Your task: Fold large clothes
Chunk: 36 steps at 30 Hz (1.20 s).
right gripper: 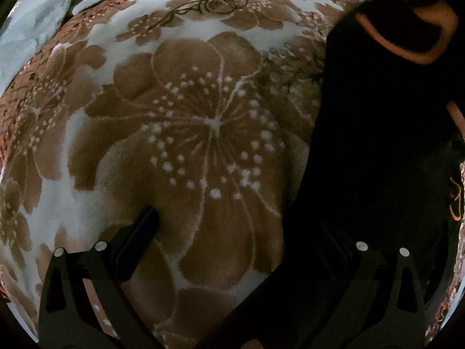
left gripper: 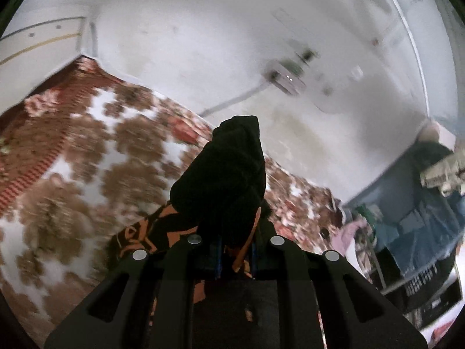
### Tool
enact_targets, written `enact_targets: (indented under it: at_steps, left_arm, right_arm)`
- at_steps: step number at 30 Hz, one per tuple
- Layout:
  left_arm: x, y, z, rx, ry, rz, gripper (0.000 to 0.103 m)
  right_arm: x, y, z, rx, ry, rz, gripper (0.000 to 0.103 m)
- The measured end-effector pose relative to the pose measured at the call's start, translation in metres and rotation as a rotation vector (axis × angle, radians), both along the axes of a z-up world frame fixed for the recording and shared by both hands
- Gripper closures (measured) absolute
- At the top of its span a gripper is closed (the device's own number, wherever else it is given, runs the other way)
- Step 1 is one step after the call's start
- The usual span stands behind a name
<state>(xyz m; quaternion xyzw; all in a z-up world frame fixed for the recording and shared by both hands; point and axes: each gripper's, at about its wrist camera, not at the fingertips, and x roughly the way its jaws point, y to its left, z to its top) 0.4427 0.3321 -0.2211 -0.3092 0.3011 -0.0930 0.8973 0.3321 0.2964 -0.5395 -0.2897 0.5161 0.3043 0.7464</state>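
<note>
Floral blanket (right gripper: 186, 133) serves as folding surface. Black-and-orange garment (left gripper: 223, 171) is clamped and lifted by left gripper (left gripper: 235, 250); right gripper (right gripper: 232, 232) is spread beside its draped part. Folding is judged barely begun.

We see the left black two-finger gripper (left gripper: 235, 250) clamped tight, fingers nearly together with dark cloth bunched between and above them, body tilted, pointing forward and somewhat downward. We see the right black two-finger gripper (right gripper: 232, 232) aimed steeply down, jaws spread wide; its left finger (right gripper: 142, 226) shows clearly, pad angled inward, while the other finger is lost in the dark, so we cannot tell its tip
</note>
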Motion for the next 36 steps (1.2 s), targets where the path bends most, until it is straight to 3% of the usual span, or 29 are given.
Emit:
enact_targets:
  at_steps: [4,10,19,26,29,30,31,32,36]
  left_arm:
    - [0.017,-0.075,-0.017,-0.021,0.012,-0.081,0.091]
    - [0.047,-0.199,-0.082,0.008,0.118,-0.207,0.092]
    - [0.069,-0.333,-0.197,0.223,0.289,-0.345,0.092]
    - [0.059,-0.373,-0.254,0.318,0.399,-0.405,0.091]
    - [0.053,-0.398,-0.27,0.445,0.431,-0.441,0.088]
    - [0.051,-0.408,-0.276,0.489,0.448,-0.469,0.075]
    - [0.049,-0.422,-0.283,0.52,0.474,-0.525,0.047]
    - [0.046,-0.432,-0.286,0.525,0.487,-0.567,0.036]
    - [0.033,-0.462,-0.283,0.609,0.497,-0.663,0.02]
  right_arm:
    - [0.002,-0.007,0.001,0.007,0.019,0.002,0.004]
    - [0.006,-0.021,-0.002,0.053,0.04,0.011,0.004]
    - [0.009,-0.051,-0.006,0.12,0.055,0.004,0.004]
    - [0.0,-0.061,-0.006,0.201,0.03,0.021,0.004]
    - [-0.008,-0.067,-0.007,0.241,0.003,0.051,0.004]
    - [-0.009,-0.068,-0.006,0.249,0.004,0.059,0.004]
    - [-0.01,-0.069,-0.004,0.253,0.006,0.068,0.004]
    - [-0.01,-0.07,-0.003,0.257,0.007,0.083,0.004]
    - [-0.009,-0.084,0.012,0.295,0.05,0.111,0.004]
